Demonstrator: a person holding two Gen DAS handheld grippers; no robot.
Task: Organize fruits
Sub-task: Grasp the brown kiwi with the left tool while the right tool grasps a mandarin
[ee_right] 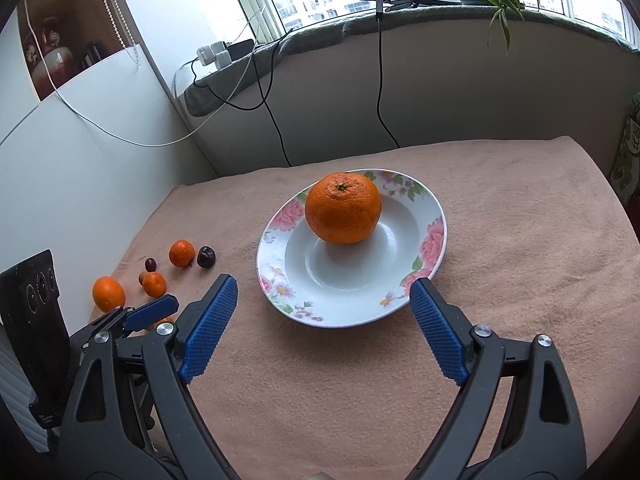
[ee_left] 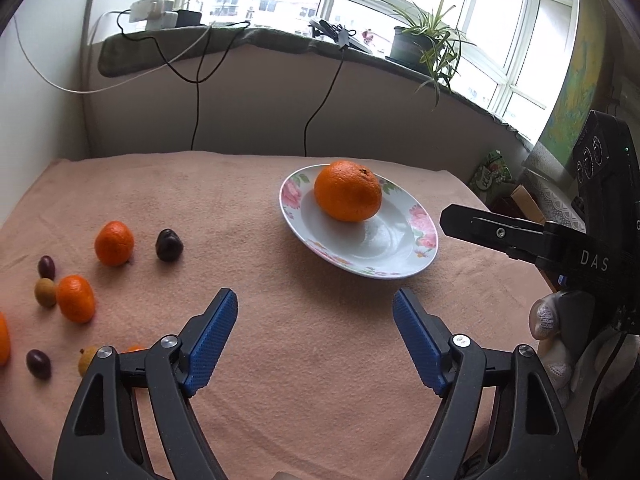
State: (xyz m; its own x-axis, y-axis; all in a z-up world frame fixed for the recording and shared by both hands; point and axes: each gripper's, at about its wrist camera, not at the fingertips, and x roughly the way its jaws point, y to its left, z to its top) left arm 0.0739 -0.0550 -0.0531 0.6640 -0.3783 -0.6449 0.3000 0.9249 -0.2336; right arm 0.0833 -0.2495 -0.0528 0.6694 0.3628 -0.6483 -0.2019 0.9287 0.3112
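One table covered with a peach-pink terry cloth (ee_right: 500,240), soft enough to stop round fruit from rolling. One white shallow ceramic plate with a pink flower rim (ee_right: 434,236) near the middle, probably the collecting place. One large orange (ee_right: 343,208) already inside the plate, toward its far side, stalk end up.

Two grippers, both spread wide, nothing between the blue pads. Right gripper (ee_right: 322,320) low over the near rim of the plate, empty, perhaps just free of the orange. Left gripper (ee_left: 316,340) above bare cloth, between the plate and the loose fruit, probably ready to turn toward that group.

Loose fruit well apart from the plate, on the left side. Small orange mandarins: two in full view (ee_left: 114,243) (ee_left: 75,298), a third (ee_left: 3,338) cut by the frame edge. Dark purple plum-like fruits: one bigger (ee_left: 169,245), two smaller oval (ee_left: 46,267) (ee_left: 38,364). Yellow-brown small fruits: one (ee_left: 45,292) touching the nearer mandarin, one more (ee_left: 87,360) half hidden behind the left finger. A further orange piece there, too hidden to count surely.
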